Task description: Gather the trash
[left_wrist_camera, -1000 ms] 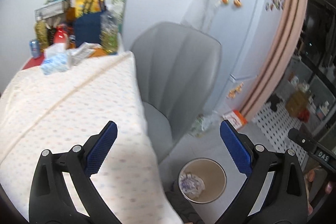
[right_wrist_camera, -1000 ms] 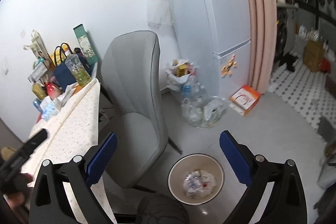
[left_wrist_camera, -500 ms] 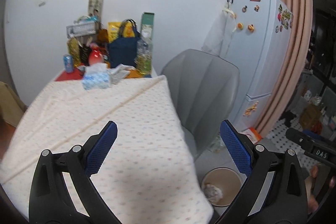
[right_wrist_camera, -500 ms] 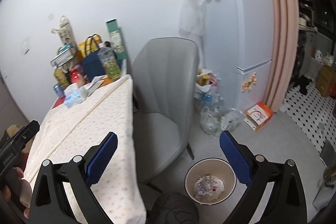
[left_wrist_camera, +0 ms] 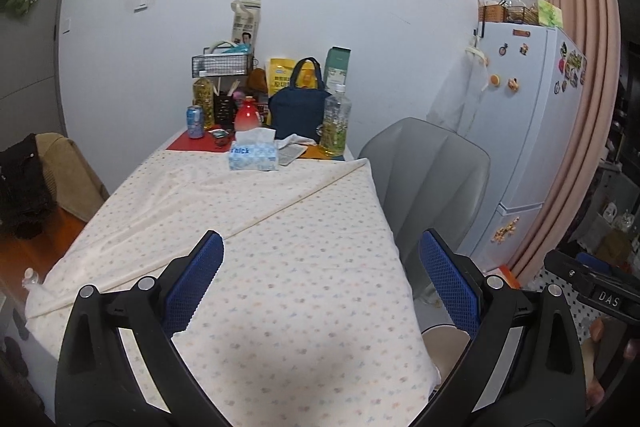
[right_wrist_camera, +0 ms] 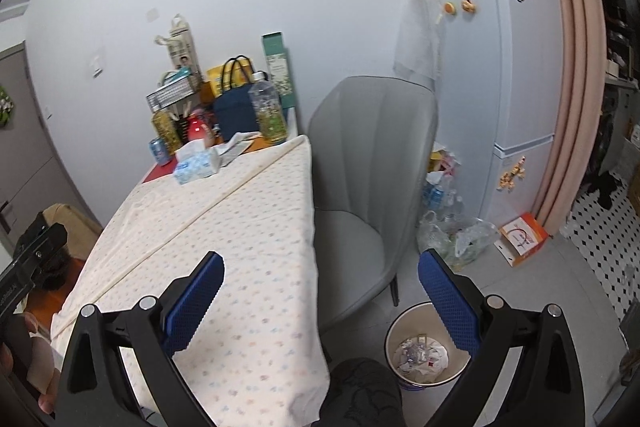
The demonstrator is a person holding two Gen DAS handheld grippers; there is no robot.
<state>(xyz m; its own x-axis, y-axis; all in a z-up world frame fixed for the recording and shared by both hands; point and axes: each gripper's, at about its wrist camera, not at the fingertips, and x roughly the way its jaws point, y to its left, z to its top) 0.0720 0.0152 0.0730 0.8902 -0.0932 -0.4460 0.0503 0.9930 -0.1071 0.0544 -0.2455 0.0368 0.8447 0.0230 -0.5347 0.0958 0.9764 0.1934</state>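
- The left tool (left_wrist_camera: 320, 279) hangs above the near end of the desk (left_wrist_camera: 256, 267), its blue pads spread wide with nothing between them.
- The desk wears a cream dotted cloth; the near stretch of it is bare.
- At the desk's far end, against the wall, stand a blue drink can (left_wrist_camera: 195, 121), a red bottle (left_wrist_camera: 248, 115), a tissue box (left_wrist_camera: 253, 155), a navy tote bag (left_wrist_camera: 300, 107) and a clear bottle of yellow liquid (left_wrist_camera: 337, 121).
- A grey chair (right_wrist_camera: 372, 183) sits just right of the desk.
- The right tool (right_wrist_camera: 318, 281) is also held apart and empty, over the desk's right edge.
- The waste bin (right_wrist_camera: 426, 347) stands on the floor to the right of the desk, in front of the chair, with crumpled trash (right_wrist_camera: 420, 351) inside.
- A white fridge (right_wrist_camera: 504, 67) stands farther right of the desk.
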